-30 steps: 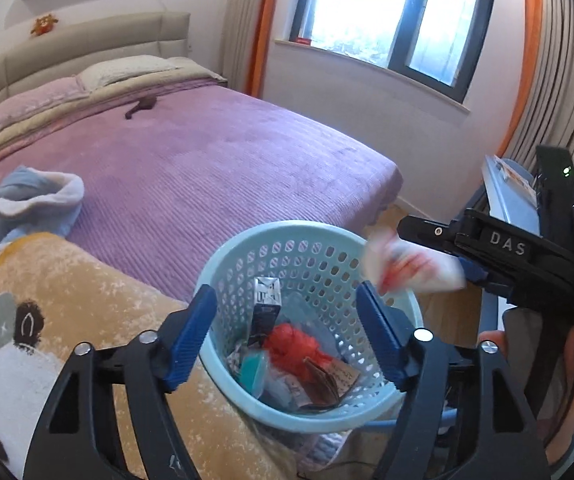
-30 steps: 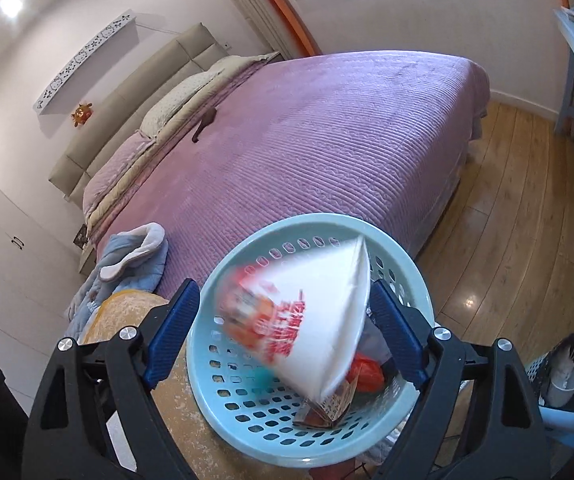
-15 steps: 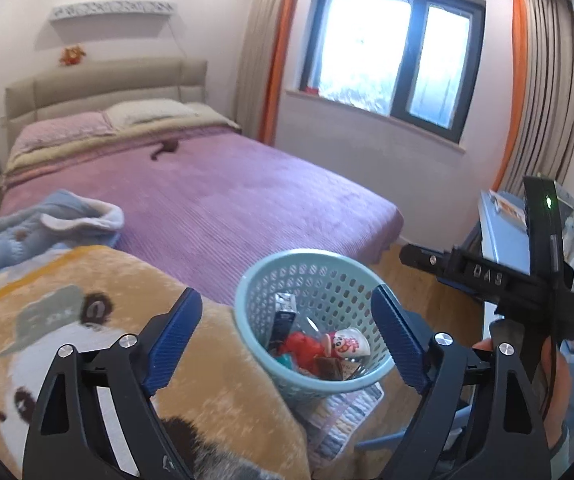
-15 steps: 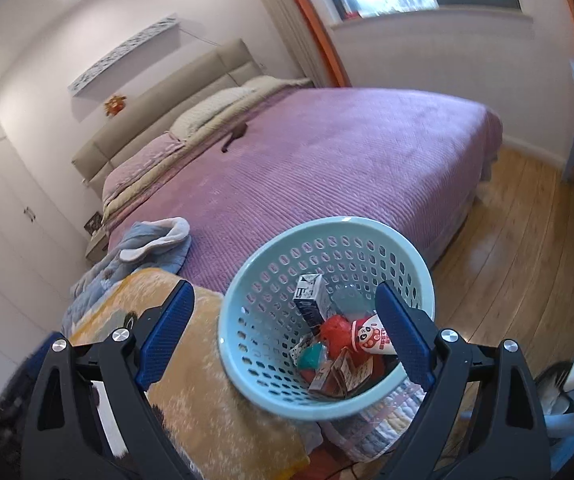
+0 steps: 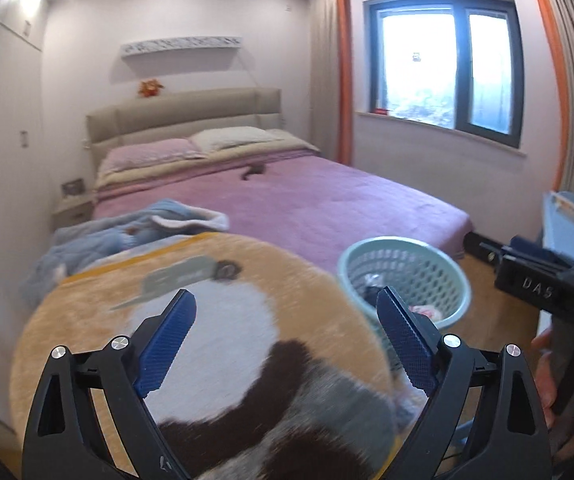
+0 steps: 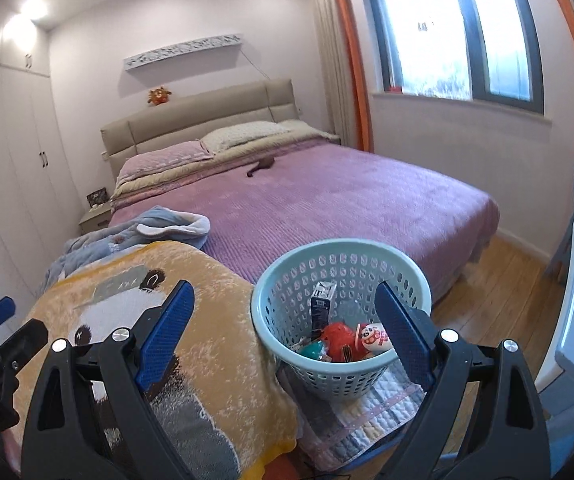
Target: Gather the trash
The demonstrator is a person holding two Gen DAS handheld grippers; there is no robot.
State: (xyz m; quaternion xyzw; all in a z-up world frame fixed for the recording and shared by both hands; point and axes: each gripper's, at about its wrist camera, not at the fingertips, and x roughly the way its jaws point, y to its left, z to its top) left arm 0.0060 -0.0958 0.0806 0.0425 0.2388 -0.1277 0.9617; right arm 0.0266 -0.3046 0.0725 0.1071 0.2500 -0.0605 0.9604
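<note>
Both tongs hang empty: our left gripper (image 5: 285, 330) is opening wide over the panda blanket (image 5: 215, 344), our right gripper (image 6: 283, 322) gapes beside it. Right of the blanket, the basket (image 6: 287, 280) holds the trash (image 6: 351, 338) (carton, wrappers). We judge collecting nearly done; nothing loose shows.

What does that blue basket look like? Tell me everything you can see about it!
The basket is round, pale blue-green plastic with a smooth rim and walls full of small holes. It stands upright on a quilted pastel mat, between the orange blanket and the purple bed. Inside lie trash pieces: a dark carton standing on end, something red, and a white cup with a cartoon face.
</note>
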